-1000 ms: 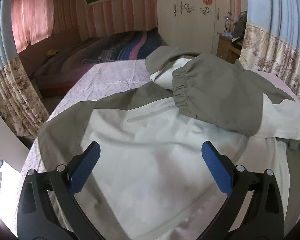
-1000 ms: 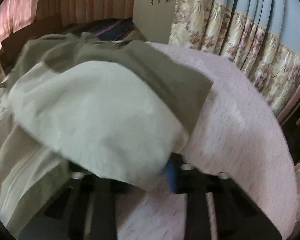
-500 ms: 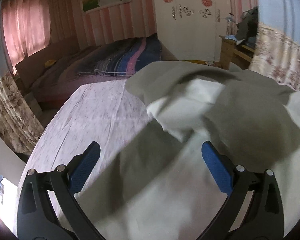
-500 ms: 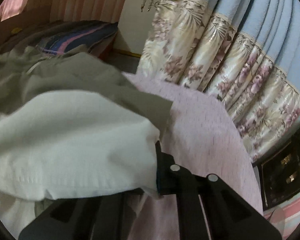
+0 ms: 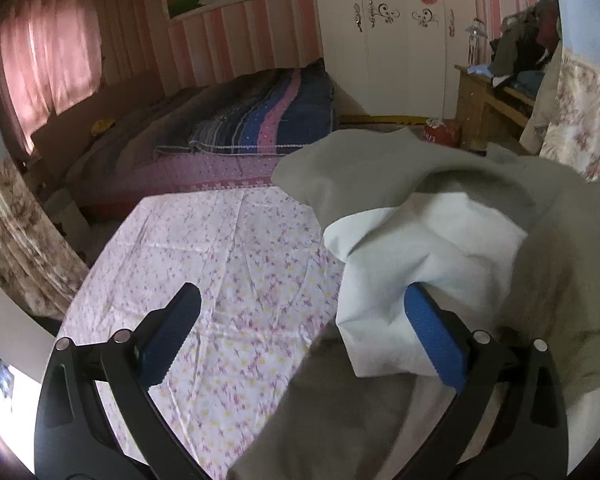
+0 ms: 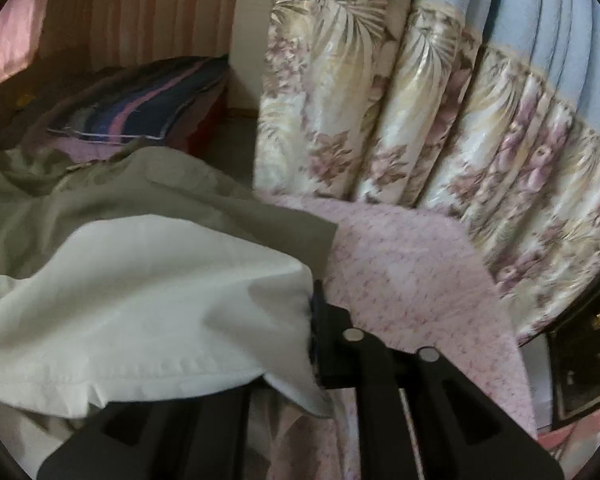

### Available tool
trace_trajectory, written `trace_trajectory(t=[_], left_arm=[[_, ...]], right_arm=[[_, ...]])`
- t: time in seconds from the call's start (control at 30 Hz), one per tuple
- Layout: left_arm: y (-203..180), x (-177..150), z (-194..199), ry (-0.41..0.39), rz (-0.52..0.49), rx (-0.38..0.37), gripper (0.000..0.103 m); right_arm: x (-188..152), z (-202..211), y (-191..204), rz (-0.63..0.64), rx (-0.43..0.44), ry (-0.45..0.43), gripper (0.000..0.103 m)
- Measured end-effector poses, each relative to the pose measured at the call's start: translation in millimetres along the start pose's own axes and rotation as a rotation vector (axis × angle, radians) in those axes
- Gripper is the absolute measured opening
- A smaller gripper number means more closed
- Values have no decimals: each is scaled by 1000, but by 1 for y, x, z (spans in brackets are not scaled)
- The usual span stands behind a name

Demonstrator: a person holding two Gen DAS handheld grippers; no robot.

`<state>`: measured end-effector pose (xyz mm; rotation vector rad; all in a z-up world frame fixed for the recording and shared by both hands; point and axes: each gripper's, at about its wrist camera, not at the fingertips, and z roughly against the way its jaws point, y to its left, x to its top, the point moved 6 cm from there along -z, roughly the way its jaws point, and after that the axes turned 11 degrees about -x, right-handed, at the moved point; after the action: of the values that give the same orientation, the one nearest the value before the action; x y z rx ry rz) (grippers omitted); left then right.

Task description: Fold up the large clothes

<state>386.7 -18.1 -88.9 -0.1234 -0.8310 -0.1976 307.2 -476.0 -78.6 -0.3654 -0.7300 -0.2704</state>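
The fold was mid-swing: the jacket [image 5: 480, 208] lay bunched on the bench [image 5: 228, 248]. The left gripper [image 5: 300, 336] stood wide open, empty. The right gripper [image 6: 284, 344], jaws just opening, still had cloth draped between them; whether gripped, unclear. Next, judging: release and smooth.

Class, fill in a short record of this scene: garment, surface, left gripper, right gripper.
garment: grey and white jacket, bunched up
surface: floral sheet
left gripper: open, holds nothing; white cloth touches one finger
right gripper: jaws have just been opening; a white fold drapes over them, so what is between them is hidden
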Motion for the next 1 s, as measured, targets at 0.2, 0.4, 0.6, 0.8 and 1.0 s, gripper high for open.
trace_trajectory(t=[0.2, 0.4, 0.6, 0.8, 1.0], left_arm=[[14, -47, 63, 7, -56, -25, 100], [43, -117, 113, 93, -63, -41, 100], [55, -162, 107, 200, -43, -11, 100], [62, -176, 100, 234, 10, -65, 100], [54, -176, 101, 229, 37, -152, 74]], right_arm=[[-53, 68, -34, -101, 128, 43, 83], [-140, 133, -33, -124, 248, 95, 85], [-191, 149, -4, -89, 257, 135, 85], [-201, 142, 11, -88, 303, 140, 62], [-190, 152, 28, 31, 280, 71, 6]])
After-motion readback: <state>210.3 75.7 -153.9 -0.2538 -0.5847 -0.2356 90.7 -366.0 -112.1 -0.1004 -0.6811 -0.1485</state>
